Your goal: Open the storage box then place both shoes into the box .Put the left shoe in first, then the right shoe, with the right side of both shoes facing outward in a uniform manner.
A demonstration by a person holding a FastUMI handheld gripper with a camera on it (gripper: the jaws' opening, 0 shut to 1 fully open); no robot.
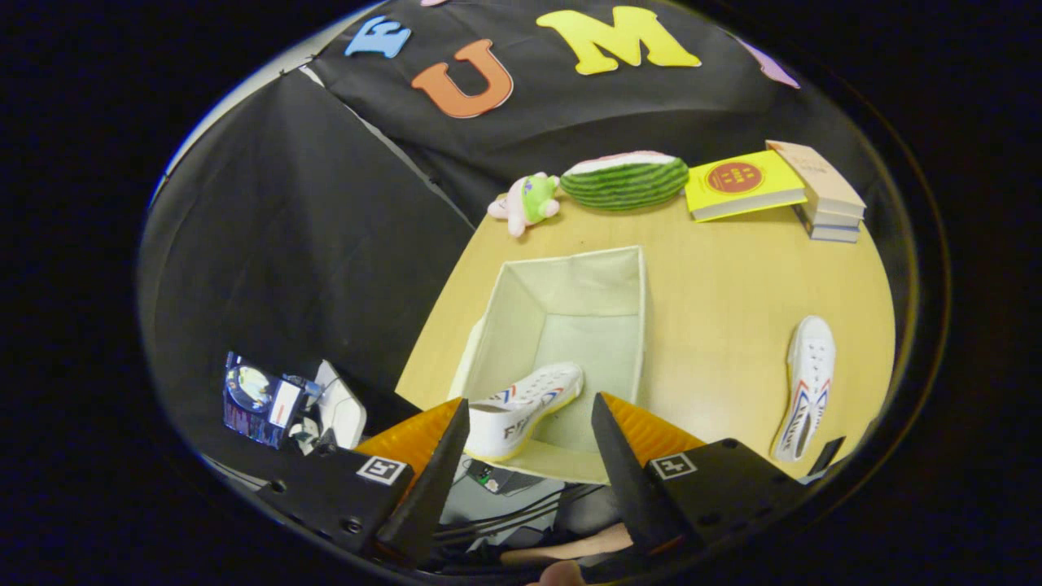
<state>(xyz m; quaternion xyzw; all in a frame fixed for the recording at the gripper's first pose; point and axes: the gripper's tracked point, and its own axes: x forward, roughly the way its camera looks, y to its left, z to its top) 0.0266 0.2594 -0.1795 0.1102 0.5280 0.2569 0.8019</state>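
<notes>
The pale fabric storage box (631, 281) stands open on the wooden table (724, 325). One white shoe (525, 403) with red and blue stripes lies on its side inside the box, near its left and front walls, heel toward me. A second matching white shoe (807, 382) lies on the table to the right of the box. My gripper (529, 427) hovers above the box's near edge, open, with the first shoe's heel seen between the fingers but not touched by them.
Beyond the box sit a watermelon plush (625, 181), a small pink and green plush toy (527, 202), a yellow book (739, 185) and stacked books (824, 195). Off the table's left edge are a small device (259, 397) and cables (505, 521).
</notes>
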